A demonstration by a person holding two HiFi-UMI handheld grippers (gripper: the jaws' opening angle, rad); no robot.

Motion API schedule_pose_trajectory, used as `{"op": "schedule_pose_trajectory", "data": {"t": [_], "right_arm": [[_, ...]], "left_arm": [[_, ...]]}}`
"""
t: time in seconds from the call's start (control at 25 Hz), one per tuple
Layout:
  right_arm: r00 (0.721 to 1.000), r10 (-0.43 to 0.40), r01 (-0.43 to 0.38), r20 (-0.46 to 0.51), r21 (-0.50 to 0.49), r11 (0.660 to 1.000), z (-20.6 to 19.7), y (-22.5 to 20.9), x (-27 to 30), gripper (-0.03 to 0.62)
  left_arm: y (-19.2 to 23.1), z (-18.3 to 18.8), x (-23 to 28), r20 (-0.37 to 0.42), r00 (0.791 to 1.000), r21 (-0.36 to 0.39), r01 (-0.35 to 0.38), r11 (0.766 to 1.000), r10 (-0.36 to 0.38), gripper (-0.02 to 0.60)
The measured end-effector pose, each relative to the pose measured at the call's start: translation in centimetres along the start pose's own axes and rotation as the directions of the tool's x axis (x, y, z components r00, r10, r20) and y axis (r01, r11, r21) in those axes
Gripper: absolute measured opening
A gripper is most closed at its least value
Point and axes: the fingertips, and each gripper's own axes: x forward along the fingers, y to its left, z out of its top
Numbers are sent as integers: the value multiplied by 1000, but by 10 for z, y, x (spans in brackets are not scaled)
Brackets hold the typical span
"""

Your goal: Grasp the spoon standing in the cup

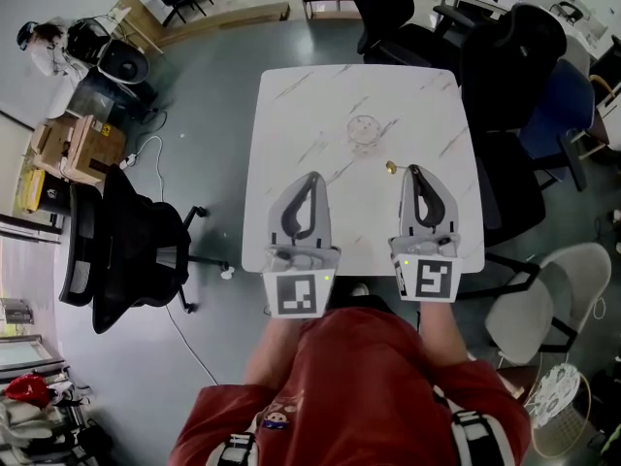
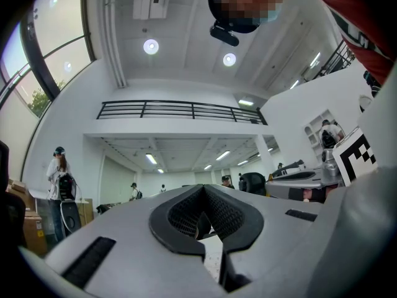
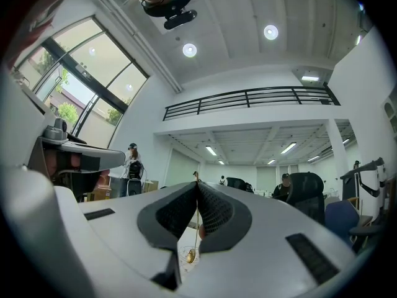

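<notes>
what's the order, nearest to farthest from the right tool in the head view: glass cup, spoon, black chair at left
1. spoon, at the right tool's tip
2. glass cup, ahead and slightly left
3. black chair, far to the left

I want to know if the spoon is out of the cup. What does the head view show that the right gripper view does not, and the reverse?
Head view only: that the clear cup stands on the marble table with no spoon in it, apart from both tools, and that the left tool is closed and empty. Right gripper view only: the spoon's thin handle running up between the closed jaws, its end poking above them. Both: the gold spoon clamped in the right tool, bowl outside the jaws.
</notes>
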Motion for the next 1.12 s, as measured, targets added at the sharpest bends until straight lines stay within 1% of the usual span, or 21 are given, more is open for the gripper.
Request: {"op": "schedule_pose_trajectory", "data": {"t": [0.2,0.36,1.12], "right_arm": [[1000,8,-8,-20,3,1000,-4,-2,4,15],[1000,11,-11,-19,-1,1000,-5,-2,5,15],[999,28,-28,-18,-6,1000,-6,0,8,15]], "left_arm": [[-1,2,5,4,1000,1,3,1000,-3,9],[-1,0,7,-5,1000,2,4,1000,-4,9],[1,0,8,0,1000,8,-1,1000,1,9]]}}
